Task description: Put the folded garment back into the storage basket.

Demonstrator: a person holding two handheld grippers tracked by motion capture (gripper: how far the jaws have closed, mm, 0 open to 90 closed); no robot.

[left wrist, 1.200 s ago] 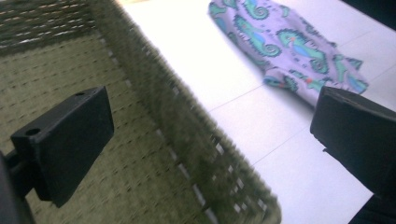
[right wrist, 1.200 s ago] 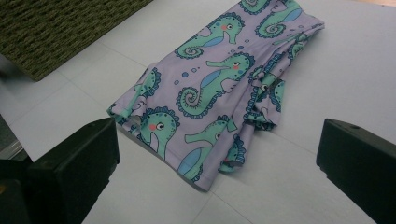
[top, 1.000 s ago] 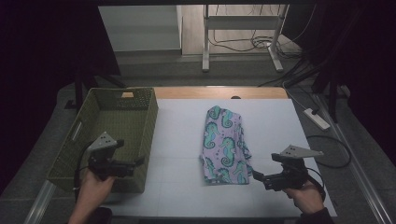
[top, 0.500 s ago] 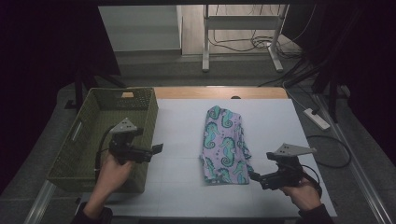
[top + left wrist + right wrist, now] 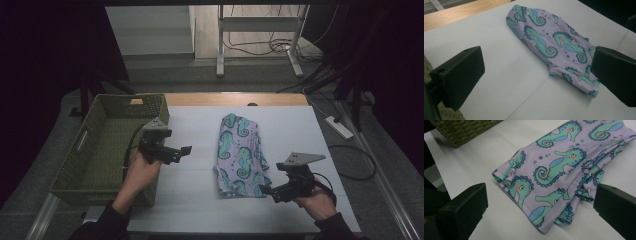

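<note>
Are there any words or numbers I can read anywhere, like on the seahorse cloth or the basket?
None: no word, label or number can be read.
The seahorse cloth carries only pictures of seahorses and bubbles, no letters.
The green basket has a small tan tag at its far rim, too small to tell if anything is written on it.
The left gripper and the right gripper show no markings.

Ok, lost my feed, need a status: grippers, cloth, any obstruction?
Left gripper open, beside basket. Right gripper open, at near corner of seahorse cloth, not gripping. Cloth folded flat on table. Nothing in the way.
</note>
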